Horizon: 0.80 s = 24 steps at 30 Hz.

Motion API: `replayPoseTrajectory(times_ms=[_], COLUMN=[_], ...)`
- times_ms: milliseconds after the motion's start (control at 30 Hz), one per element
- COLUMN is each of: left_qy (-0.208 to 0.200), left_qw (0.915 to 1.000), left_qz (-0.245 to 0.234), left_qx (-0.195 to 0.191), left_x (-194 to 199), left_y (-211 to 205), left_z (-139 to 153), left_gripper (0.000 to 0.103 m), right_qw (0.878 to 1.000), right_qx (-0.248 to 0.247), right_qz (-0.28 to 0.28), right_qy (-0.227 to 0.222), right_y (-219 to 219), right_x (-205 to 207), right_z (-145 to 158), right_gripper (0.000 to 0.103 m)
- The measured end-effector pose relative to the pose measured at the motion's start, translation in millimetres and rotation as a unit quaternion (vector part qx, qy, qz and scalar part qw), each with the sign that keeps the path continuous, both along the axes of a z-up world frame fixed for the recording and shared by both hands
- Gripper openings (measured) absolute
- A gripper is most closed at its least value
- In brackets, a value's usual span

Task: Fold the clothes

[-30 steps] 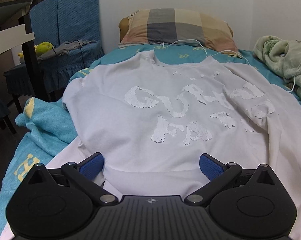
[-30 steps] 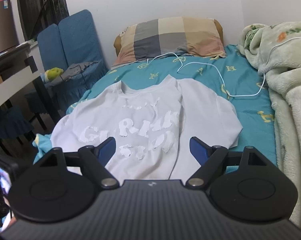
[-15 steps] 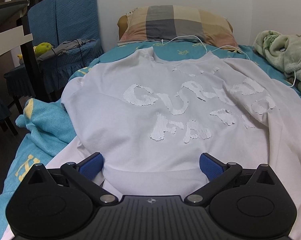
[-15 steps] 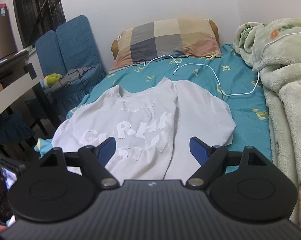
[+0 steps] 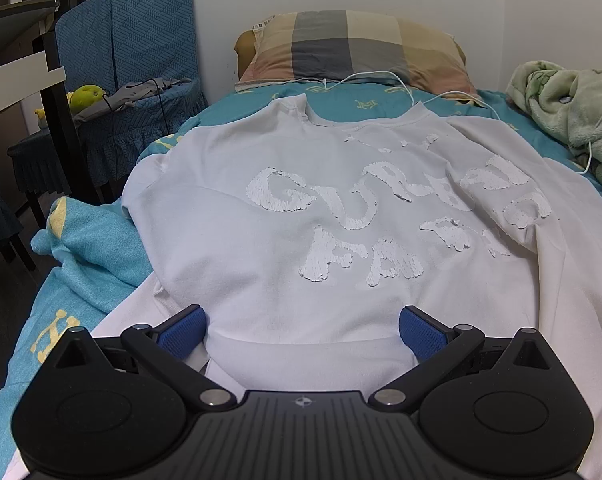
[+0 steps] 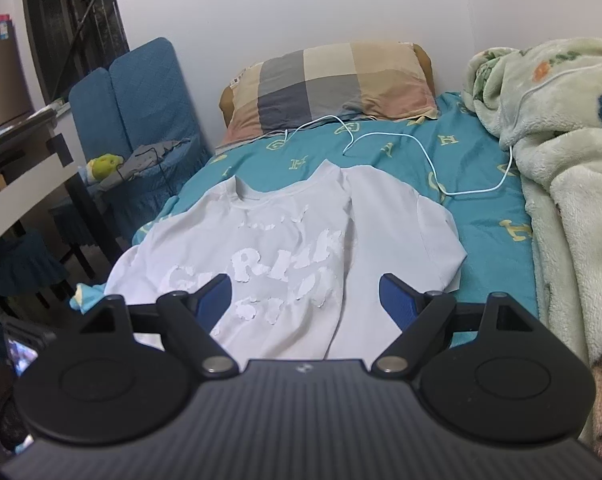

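Fingers (image 5: 183, 330) of both the left gripper (image 5: 303, 330) and right gripper (image 6: 305, 300) are being held wide apart, gripping nothing; T-shirt (image 6: 285, 248) is lying lengthwise, collar toward pillow (image 6: 333, 84).

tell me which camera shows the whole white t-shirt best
The right wrist view: the white t-shirt shows collar to sleeve, its right side folded over. The left wrist view sits close over it, edges cropped, though the lettering reads clearer.

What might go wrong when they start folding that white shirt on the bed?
The shirt's left side hangs off the bed edge, so a pull may drag it to the floor. A white cable lies just beyond the collar and may snag. The right sleeve is bunched under a ridge, so creases may get folded in.
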State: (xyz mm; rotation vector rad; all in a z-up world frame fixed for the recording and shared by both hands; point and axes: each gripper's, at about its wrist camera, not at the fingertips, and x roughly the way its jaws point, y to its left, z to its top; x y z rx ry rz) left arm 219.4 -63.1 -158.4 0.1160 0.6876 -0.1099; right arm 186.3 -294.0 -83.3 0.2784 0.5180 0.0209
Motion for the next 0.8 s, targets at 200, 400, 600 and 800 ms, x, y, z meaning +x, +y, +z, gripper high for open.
replayPoseTrajectory(times_ms=[200,400,600,800], left_qy=[0.000,-0.001,-0.001,-0.001], left_qw=[1.0000,1.0000,1.0000,1.0000], left_qz=[0.000,0.000,0.000,0.000], left_qx=[0.000,0.000,0.000,0.000], left_x=[0.2,0.3,0.4,0.4], left_y=[-0.2,-0.2,-0.2,-0.6], left_z=[-0.3,-0.4,-0.5,-0.7], left_gripper=[0.103,0.103,0.103,0.103], right_qw=[1.000,1.000,1.000,1.000], right_qx=[0.007,0.015,0.020,0.026], right_qz=[-0.003,-0.006,-0.007,-0.009], right_qy=[0.000,0.000,0.001,0.001], right_y=[-1.9,-4.9,-5.6,-7.2], right_x=[2.3,2.7,2.8,0.8], right_z=[0.2,0.0,0.2,1.4], right_gripper=[0.082,0.082,0.082,0.082])
